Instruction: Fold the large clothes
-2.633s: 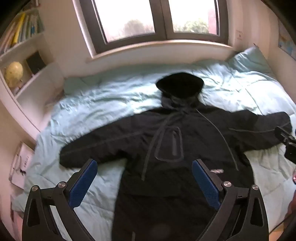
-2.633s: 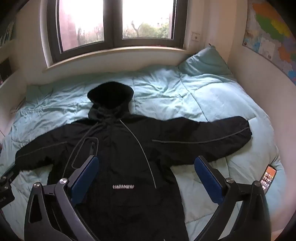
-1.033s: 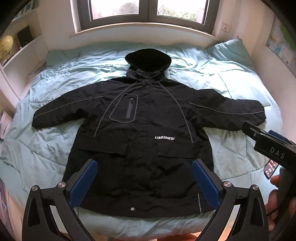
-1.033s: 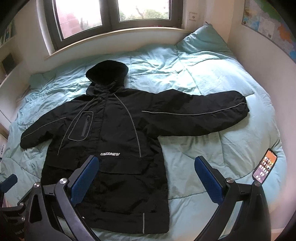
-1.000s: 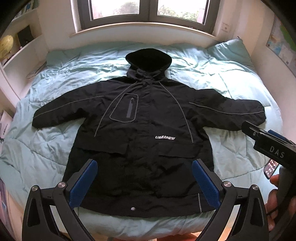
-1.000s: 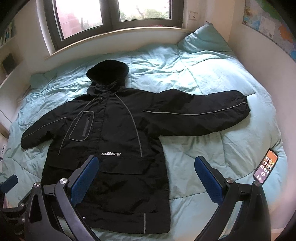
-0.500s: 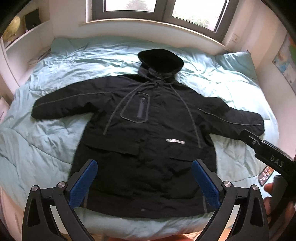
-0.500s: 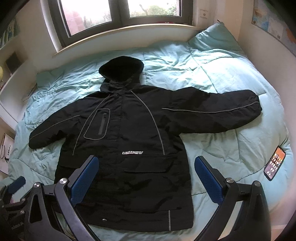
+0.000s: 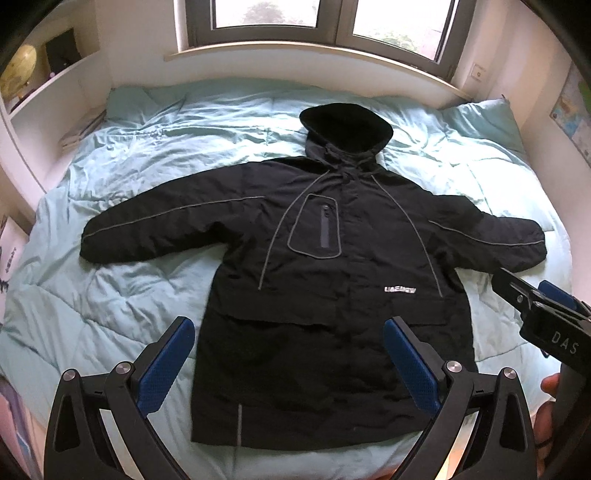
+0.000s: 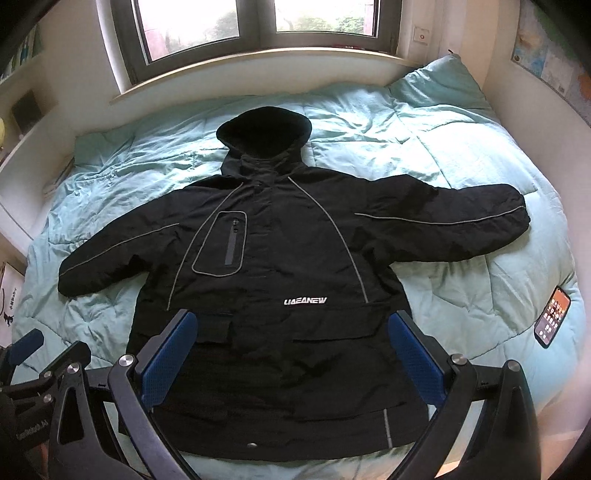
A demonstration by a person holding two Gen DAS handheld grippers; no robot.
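Pads of your left gripper [image 9: 289, 360] and right gripper [image 10: 292, 356] stand wide apart, empty. Beyond them the black jacket [image 10: 280, 280] lies flat mid-frame on the teal duvet [image 10: 461, 155]: bulky, soft, probably slippery; pinch each sleeve cuff.

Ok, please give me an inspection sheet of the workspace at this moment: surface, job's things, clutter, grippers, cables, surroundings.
Surface: bed with a wrinkled light blue duvet; a pillow at the far right corner.
Job's things: black hooded jacket lies flat, front up, hood toward the window, both sleeves spread out; not yet folded.
Clutter: phone, screen lit, on the duvet to the right of the jacket.
Grippers: left gripper open, holding nothing; right gripper open, holding nothing; both above the jacket's hem end.
Cables: nothing seen.
Surroundings: window behind the bed, shelves with a globe on the left, map on the right wall.
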